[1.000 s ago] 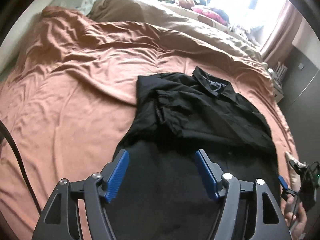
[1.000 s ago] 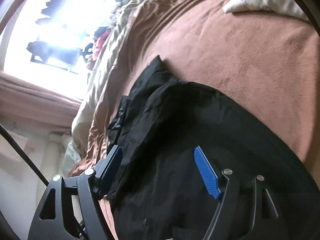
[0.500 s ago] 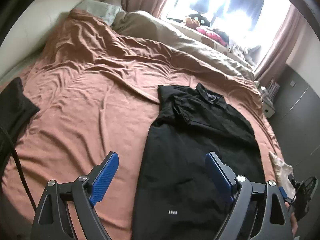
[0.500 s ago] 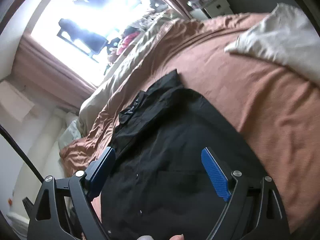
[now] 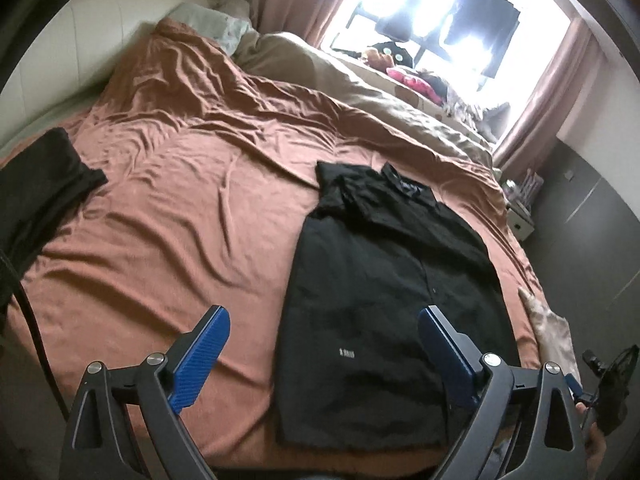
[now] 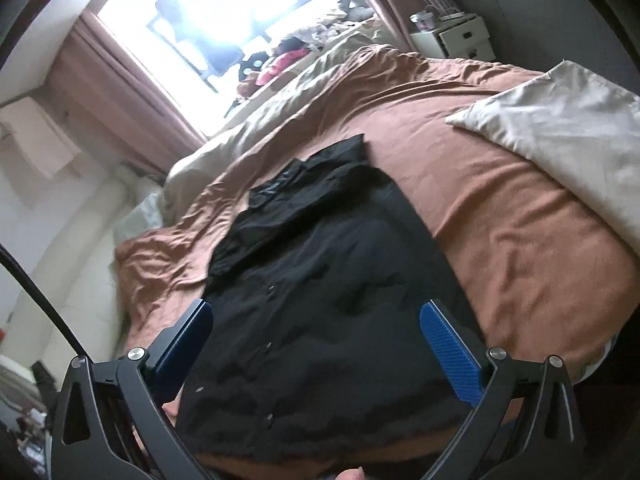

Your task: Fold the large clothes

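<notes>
Two grippers hang over a bed, jaws spread wide, having just been opening, nothing between the pads. Left to right in the left wrist view: a dark folded garment (image 5: 38, 196) at the edge, rust-brown bedsheet (image 5: 180, 208), then the black collared shirt (image 5: 384, 288), sides folded in, lying flat on the sheet. Its long axis runs from the near hem to the collar, which points toward the window (image 5: 432, 8). A small white label near the hem is unreadable. Left gripper (image 5: 324, 344); right gripper (image 6: 316, 340), above the shirt's lower half.
</notes>
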A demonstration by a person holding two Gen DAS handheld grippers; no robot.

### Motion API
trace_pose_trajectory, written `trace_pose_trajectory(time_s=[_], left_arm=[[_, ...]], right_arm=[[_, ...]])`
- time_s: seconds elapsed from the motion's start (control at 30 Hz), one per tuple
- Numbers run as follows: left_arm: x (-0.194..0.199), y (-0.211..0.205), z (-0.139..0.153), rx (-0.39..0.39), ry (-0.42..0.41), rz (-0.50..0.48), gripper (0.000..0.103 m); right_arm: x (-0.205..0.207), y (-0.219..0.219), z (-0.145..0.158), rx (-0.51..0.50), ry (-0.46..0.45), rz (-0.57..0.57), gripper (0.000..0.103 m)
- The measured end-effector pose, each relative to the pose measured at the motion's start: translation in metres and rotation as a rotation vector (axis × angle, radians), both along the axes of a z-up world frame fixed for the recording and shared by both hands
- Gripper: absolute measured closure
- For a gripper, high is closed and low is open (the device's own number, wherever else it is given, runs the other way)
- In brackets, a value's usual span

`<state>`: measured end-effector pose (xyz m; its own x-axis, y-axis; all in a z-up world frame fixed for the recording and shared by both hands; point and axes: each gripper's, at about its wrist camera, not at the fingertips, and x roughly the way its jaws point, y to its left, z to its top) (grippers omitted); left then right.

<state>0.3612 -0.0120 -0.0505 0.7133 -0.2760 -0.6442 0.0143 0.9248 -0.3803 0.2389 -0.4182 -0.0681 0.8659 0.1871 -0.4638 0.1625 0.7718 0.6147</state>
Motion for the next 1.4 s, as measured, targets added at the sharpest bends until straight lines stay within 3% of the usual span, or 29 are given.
trace_pose_trajectory(time_s=[0.13,0.47,0.57,0.63,0.73,1.0,1.23,1.4], left_arm=[[-0.033,0.001,-0.006,0.026,-0.017,-0.003,0.007],[-0.085,0.004,-0.045,-0.019,0.027,-0.048,0.008],[-0.089,0.005,-0.056,-0.034,0.041,-0.063,0.012],[-0.087,0.007,-0.068,-0.054,0.065,-0.067,0.021],[-0.082,0.011,-0.083,-0.091,0.090,-0.050,0.037],[-0.048,0.005,-0.117,-0.177,0.158,-0.085,0.042],[-0.010,0.003,-0.151,-0.225,0.252,-0.082,0.052],[0.010,0.000,-0.162,-0.231,0.274,-0.089,0.052]], right_arm=[[-0.031,-0.009,-0.005,-0.037,0.013,-0.025,0.000],[-0.103,-0.034,-0.012,-0.103,0.028,-0.001,0.000],[-0.117,-0.041,-0.019,-0.111,0.033,-0.001,0.000],[-0.121,-0.046,-0.027,-0.101,0.043,0.002,0.002],[-0.119,-0.050,-0.037,-0.077,0.063,0.019,0.014],[-0.091,-0.059,-0.071,0.059,0.103,0.057,0.031],[-0.050,-0.062,-0.097,0.185,0.130,0.077,0.033],[-0.029,-0.072,-0.104,0.179,0.171,0.024,0.033]])
